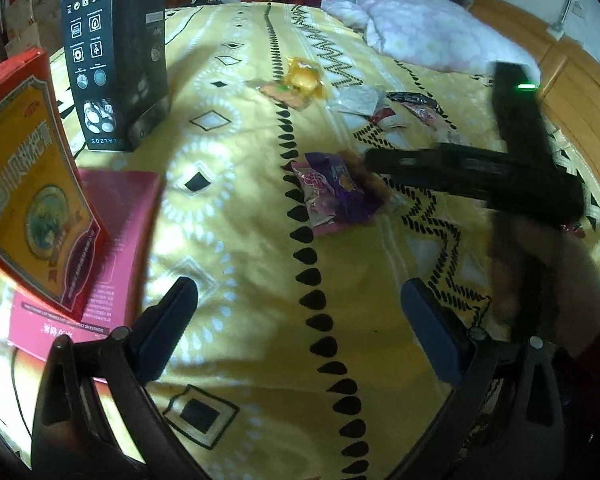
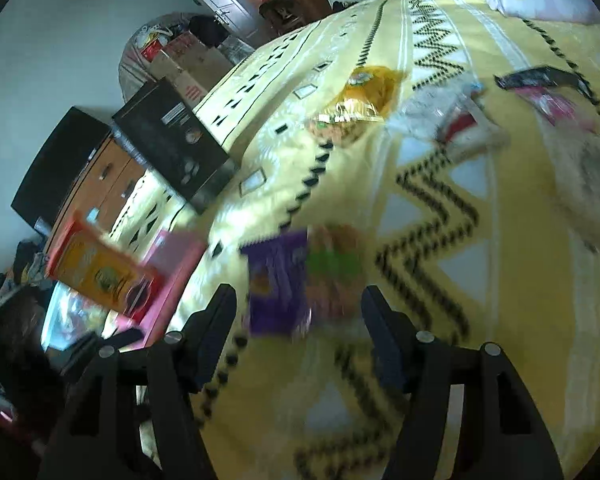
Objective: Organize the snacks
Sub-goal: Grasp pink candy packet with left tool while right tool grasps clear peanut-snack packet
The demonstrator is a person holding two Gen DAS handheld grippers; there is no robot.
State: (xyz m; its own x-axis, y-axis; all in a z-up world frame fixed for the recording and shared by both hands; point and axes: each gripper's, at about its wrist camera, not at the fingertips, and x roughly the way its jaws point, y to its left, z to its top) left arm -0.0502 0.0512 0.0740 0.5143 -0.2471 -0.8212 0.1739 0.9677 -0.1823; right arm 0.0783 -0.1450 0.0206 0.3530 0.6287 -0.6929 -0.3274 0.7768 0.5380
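The purple snack packet [image 2: 278,280] lies mid-bed, just ahead of the right gripper [image 2: 298,320], whose jaws are apart and empty. It looks light, crinkly and slippery, so pinching a flat edge seems safest.

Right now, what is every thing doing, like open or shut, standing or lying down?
left claw: open, empty.
right claw: open, purple snack packet lying flat just ahead, not gripped.
yellow snack packet: lying flat, sealed.
black box: standing upright, shut.
red and yellow box: tilted against pink box.
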